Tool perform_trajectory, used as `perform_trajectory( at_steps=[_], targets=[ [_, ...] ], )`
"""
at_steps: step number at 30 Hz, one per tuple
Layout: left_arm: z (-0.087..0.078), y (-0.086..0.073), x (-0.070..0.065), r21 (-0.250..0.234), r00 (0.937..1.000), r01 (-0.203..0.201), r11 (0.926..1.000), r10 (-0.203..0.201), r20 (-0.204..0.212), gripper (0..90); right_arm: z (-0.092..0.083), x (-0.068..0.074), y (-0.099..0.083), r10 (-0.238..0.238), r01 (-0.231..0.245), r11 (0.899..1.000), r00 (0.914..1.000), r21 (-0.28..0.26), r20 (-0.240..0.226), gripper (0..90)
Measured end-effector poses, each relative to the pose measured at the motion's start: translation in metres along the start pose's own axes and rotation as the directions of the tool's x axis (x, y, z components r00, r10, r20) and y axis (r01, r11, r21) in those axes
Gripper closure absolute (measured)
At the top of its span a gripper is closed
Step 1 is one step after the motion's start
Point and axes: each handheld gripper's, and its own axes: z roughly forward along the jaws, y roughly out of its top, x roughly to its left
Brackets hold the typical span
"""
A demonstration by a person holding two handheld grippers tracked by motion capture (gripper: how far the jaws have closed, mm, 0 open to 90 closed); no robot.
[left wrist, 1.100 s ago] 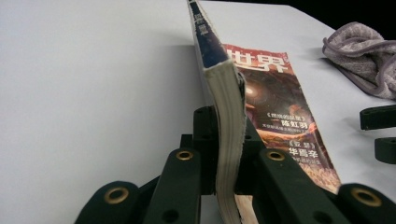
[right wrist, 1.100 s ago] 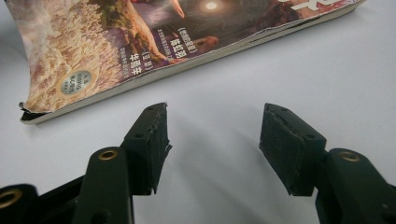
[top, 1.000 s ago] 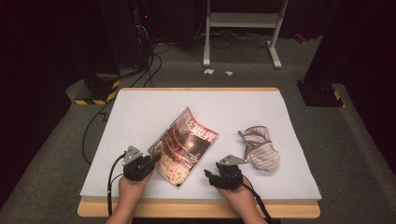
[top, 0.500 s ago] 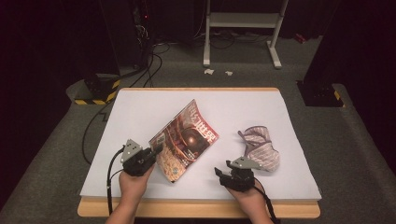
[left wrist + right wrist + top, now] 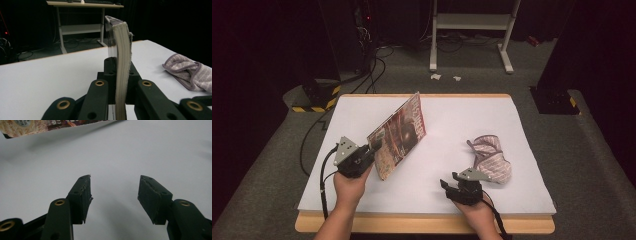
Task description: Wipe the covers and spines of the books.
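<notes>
1. A second ago the magazine [image 5: 399,134] lay nearly flat on the white table [image 5: 362,115], with both my claws close to its near edge. Now it is tilted up on its side, its near corner lifted and its far edge pointing away from me.

2. My left claw [image 5: 368,154] has risen with the magazine, and the hand behind it sits higher in the high view than before.

3. My right claw [image 5: 446,184] has drawn back to the right, away from the magazine. It now sits low over the near right part of the table, just beside a striped cloth [image 5: 492,157].

4. My left claw is clamped on the magazine. In the left gripper view the stack of pages [image 5: 123,65] stands upright between the two black jaws, which press on it from both sides.

5. My right claw [image 5: 113,195] holds nothing. In the right gripper view its jaws stand well apart, with bare white table between them and no pad touching anything.

6. The lower edge of the magazine shows at the top left of the right gripper view [image 5: 50,125], well apart from those jaws.

7. The cloth lies bunched on the right side of the table, untouched.
</notes>
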Motion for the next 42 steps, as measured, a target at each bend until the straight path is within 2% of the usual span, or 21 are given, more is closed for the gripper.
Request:
perform_trajectory(
  at_steps=[4,9,13,16,18,22,26,30,37,42],
  targets=[
    [0.003,0.006,0.007,-0.017,0.9996,0.009,0.9998,-0.009,-0.026,84.2,0.0,-0.001,0.0,0.009,-0.009,1.0,1.0,-0.005,-0.005,43.8],
    [0.001,0.013,0.019,-0.036,0.9976,-0.007,0.9993,0.004,-0.069,84.2,-0.002,-0.002,0.0,0.013,-0.013,1.0,0.9999,-0.009,-0.004,43.9],
    [-0.003,0.015,0.027,-0.05,0.9932,-0.05,0.9975,0.044,-0.108,84.2,0.0,-0.001,0.0,0.007,-0.007,1.0,1.0,-0.004,-0.004,44.1],
    [-0.003,0.011,0.028,-0.035,0.9899,-0.07,0.9969,0.065,-0.126,84.1,0.002,0.0,-0.001,0.004,-0.004,1.0,1.0,0.003,-0.007,44.2],
    [-0.002,0.007,0.029,-0.019,0.9901,-0.065,0.9977,0.062,-0.126,84.1,0.003,0.001,-0.001,0.0,0.0,1.0,0.9999,0.008,-0.01,44.1],
    [-0.003,0.002,0.027,-0.035,0.9951,-0.039,0.9986,0.035,-0.092,84.0,0.004,0.002,-0.002,-0.004,0.004,1.0,0.9999,0.019,-0.016,44.1],
    [-0.001,-0.001,0.017,-0.033,0.9972,-0.045,0.9984,0.043,-0.061,83.9,0.005,0.002,-0.002,-0.003,0.004,1.0,0.9998,0.021,-0.019,44.1],
    [0.002,-0.004,0.005,-0.026,0.9994,-0.032,0.9991,0.032,-0.01,83.9,0.006,0.002,-0.002,-0.002,0.003,1.0,0.9998,0.024,-0.022,44.0],
    [0.013,-0.015,-0.016,0.006,0.9981,-0.028,0.9996,0.028,0.054,83.9,0.007,0.003,-0.003,-0.01,0.011,1.0,0.9996,0.029,-0.024,43.9],
    [0.02,-0.023,-0.03,0.035,0.9949,-0.027,0.999,0.024,0.098,83.9,0.006,0.003,-0.003,-0.009,0.009,1.0,0.9997,0.029,-0.025,43.7]
  ],
)
